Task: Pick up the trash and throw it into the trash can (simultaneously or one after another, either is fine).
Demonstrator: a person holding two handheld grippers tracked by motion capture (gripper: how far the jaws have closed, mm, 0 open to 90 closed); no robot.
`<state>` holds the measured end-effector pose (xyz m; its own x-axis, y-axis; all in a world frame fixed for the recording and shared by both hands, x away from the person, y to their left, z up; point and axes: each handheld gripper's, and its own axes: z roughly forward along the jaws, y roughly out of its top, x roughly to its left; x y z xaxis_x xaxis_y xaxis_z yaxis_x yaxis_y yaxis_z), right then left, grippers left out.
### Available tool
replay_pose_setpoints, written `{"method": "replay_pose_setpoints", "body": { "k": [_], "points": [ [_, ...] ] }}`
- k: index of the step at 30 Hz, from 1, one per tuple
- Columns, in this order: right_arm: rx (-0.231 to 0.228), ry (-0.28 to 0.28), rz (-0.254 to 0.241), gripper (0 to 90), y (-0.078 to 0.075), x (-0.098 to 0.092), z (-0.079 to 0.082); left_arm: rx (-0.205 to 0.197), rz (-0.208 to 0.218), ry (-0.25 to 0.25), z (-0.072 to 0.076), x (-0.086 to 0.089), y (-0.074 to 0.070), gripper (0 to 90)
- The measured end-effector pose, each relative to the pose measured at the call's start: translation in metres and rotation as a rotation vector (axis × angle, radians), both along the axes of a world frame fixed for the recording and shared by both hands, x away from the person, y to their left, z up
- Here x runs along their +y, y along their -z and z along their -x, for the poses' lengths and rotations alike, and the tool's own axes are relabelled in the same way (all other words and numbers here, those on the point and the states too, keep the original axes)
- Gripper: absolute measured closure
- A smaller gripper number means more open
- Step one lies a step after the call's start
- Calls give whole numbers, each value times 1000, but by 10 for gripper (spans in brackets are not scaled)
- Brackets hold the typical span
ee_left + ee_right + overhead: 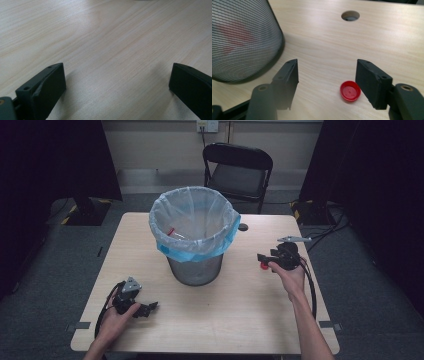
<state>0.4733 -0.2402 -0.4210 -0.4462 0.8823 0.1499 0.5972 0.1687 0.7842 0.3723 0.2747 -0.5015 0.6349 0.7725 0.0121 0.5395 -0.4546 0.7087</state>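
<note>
So the red bottle cap (pixel 350 90) is lying flat on the wooden table (pixel 319 45), just beside the wire-mesh waste bin (pixel 195 265) with its blue-edged liner bag (pixel 196 251). It can be judged as very light, stiff plastic with a slick, low rim, so it'll probably skid or flip if pinched off-centre; it's best taken across its rim, edge to edge. The right gripper (pixel 327 75) is held low and angled down over it, jaws roughly half open, the cap between them close to one jaw, nothing gripped yet. The left gripper (pixel 116 82) is rested near the table's front, jaws wide apart and empty.
</note>
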Motion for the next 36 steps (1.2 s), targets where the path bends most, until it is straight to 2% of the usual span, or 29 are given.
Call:
{"method": "replay_pose_setpoints", "body": {
  "k": [4, 8, 11, 15, 19, 22, 25, 28, 32, 33, 36],
  "points": [
    [36, 2, 24, 365, 16, -1, -8, 2, 4, -3, 0, 0, 0, 3],
    [69, 29, 44, 389, 29, 0, -14, 1, 5, -4, 0, 0, 0, 3],
    [81, 49, 97, 423, 37, 1, -19, 0, 2, -2, 0, 0, 0, 3],
    [98, 65, 132, 445, 47, -2, -26, 4, 5, -5, 0, 0, 0, 3],
    [118, 76, 113, 465, 52, -3, -28, 0, 1, -1, 0, 0, 0, 3],
    [122, 69, 114, 469, 54, -2, -30, 0, 2, -2, 0, 0, 0, 3],
    [121, 59, 149, 488, 58, 1, -31, 1, 4, -4, 0, 0, 0, 3],
    [133, 60, 147, 503, 63, 0, -32, 2, 5, -4, 0, 0, 0, 3],
    [113, 57, 168, 555, 64, 0, -32, 2, 5, -4, 0, 0, 0, 3],
    [98, 59, 213, 585, 64, 3, -30, 0, 2, -2, 0, 0, 0, 3],
    [102, 39, 222, 586, 63, 5, -27, 0, 2, -2, 0, 0, 0, 3]
  ]
}}
